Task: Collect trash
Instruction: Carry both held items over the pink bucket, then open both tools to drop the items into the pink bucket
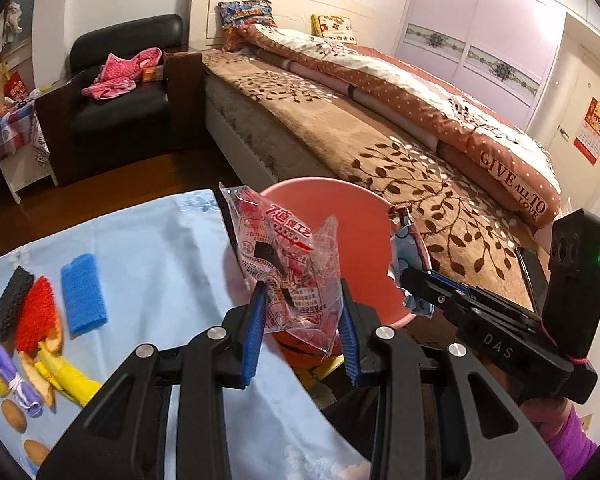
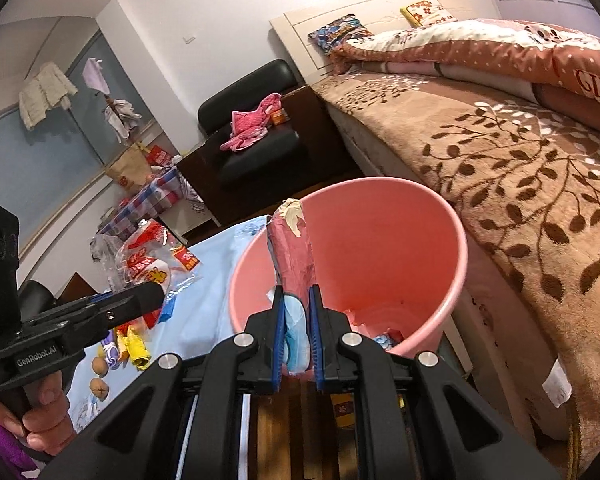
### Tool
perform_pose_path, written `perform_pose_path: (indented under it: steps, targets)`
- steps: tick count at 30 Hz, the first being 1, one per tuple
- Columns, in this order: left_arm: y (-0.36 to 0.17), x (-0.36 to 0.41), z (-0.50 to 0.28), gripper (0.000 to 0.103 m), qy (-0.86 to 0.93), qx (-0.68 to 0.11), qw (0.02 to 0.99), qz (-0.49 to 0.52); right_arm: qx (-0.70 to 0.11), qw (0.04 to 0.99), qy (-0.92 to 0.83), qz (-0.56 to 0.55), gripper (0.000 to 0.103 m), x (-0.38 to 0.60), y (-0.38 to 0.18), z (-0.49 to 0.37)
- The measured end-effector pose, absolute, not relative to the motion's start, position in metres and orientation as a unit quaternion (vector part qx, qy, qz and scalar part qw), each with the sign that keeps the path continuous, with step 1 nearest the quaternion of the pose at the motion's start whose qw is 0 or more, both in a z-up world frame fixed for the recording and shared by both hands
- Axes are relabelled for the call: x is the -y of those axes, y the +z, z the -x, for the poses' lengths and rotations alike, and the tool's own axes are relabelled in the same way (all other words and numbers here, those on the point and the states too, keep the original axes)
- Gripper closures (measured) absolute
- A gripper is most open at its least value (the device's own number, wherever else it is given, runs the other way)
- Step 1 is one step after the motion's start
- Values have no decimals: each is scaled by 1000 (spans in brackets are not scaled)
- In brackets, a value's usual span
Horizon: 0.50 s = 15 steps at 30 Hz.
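My left gripper [image 1: 302,292] is shut on a crumpled clear plastic wrapper with red print [image 1: 284,248], held up in front of the pink bin [image 1: 320,181]. The same gripper [image 2: 156,294] and wrapper [image 2: 148,258] show at the left of the right wrist view. My right gripper [image 2: 296,300] is shut on a folded pink and blue wrapper [image 2: 292,248] that stands upright over the near rim of the bin [image 2: 404,240]. It [image 1: 406,278] enters the left wrist view from the right, beside the bin. Scraps [image 2: 384,338] lie in the bin's bottom.
A table with a light blue cloth [image 1: 148,248] lies left of the bin, carrying black, red and blue scrub pads [image 1: 83,294], yellow and purple items and small brown round things. A bed [image 1: 380,140] runs along the right. A black armchair [image 1: 120,92] stands behind.
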<state>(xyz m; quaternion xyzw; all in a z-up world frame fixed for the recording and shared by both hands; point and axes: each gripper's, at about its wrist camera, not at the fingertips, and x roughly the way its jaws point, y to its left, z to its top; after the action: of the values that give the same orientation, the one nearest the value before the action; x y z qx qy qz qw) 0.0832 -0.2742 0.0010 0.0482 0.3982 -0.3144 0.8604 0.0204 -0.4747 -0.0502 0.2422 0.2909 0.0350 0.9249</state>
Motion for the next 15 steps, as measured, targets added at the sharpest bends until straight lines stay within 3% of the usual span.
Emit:
perform_pose_path:
  steps: [15]
  targets:
    - [-26, 311, -103, 69, -319, -427, 844, -60, -302, 920, 24, -250, 92, 490, -70, -34]
